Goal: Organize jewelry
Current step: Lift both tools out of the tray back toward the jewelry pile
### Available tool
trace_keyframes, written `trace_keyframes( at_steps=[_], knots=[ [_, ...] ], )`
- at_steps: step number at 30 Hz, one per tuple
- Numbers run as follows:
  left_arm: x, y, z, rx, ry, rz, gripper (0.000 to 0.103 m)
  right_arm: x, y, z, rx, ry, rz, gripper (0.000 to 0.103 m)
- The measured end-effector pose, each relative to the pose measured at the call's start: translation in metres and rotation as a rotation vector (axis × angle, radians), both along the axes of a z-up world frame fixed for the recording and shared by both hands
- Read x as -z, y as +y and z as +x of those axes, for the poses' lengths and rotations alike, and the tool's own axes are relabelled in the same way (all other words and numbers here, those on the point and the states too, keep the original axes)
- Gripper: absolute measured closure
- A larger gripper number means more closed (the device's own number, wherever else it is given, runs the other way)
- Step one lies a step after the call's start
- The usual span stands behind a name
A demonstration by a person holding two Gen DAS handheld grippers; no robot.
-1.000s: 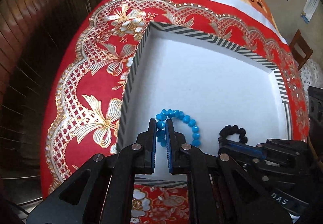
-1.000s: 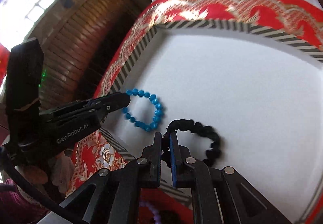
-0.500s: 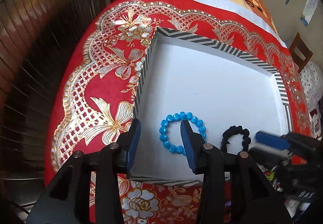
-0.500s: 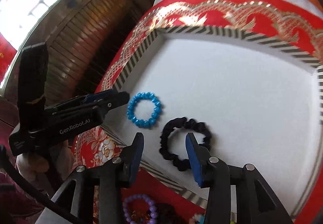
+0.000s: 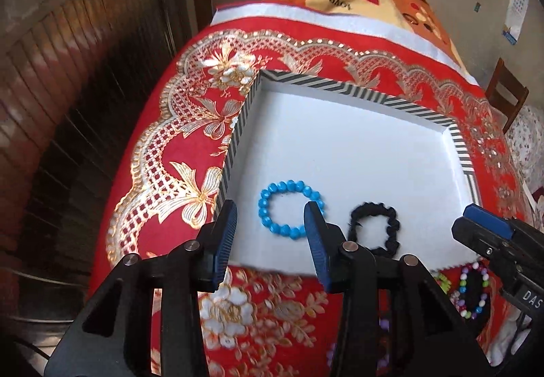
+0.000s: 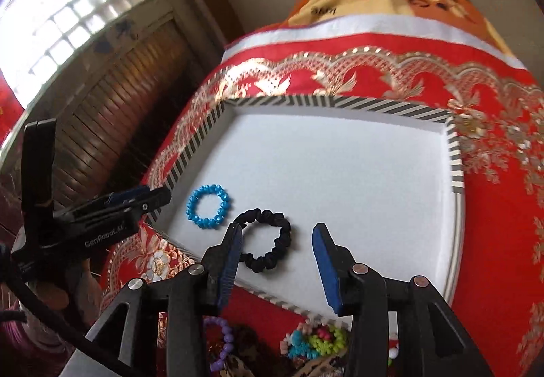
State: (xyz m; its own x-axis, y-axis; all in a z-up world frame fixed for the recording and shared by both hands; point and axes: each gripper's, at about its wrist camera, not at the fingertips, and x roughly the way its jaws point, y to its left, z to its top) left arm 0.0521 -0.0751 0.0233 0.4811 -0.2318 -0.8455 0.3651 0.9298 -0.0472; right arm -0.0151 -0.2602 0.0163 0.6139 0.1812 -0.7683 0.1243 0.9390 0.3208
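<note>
A white tray (image 5: 353,146) (image 6: 340,152) with a black-and-white striped rim lies on the red and gold cloth. A blue bead bracelet (image 5: 289,204) (image 6: 208,206) lies flat in its near left corner. Beside it on the right rests a black scrunchie (image 5: 374,228) (image 6: 266,243). My left gripper (image 5: 270,241) hangs open above the tray's near edge, empty, the bracelet seen between its fingers. My right gripper (image 6: 277,263) is open and empty above the scrunchie. Each gripper shows in the other's view, the right (image 5: 489,230) and the left (image 6: 142,198).
Loose jewelry lies on the cloth in front of the tray: a multicolour bead bracelet (image 5: 473,288), a purple bead bracelet (image 6: 221,339) and bright bead pieces (image 6: 316,339). Wooden shutters (image 5: 68,105) stand at the left, a chair (image 5: 506,98) at the far right.
Both grippers opened, letting go of the blue bracelet and the black scrunchie, then rose and drew back toward the tray's near edge. Both pieces now lie flat in the tray.
</note>
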Motion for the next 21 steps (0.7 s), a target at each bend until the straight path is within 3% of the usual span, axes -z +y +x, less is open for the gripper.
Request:
trace_keyframes(
  at_steps=[3, 21],
  knots=[
    [-0.011, 0.001, -0.024, -0.008, -0.045, -0.001, 0.063, -0.007, 0.002, -0.017, 0.007, -0.015, -0.045, 0.062],
    [-0.038, 0.0, -0.168, -0.009, -0.112, -0.017, 0.063, -0.037, 0.006, -0.164, 0.08, -0.061, -0.122, 0.057]
  ],
)
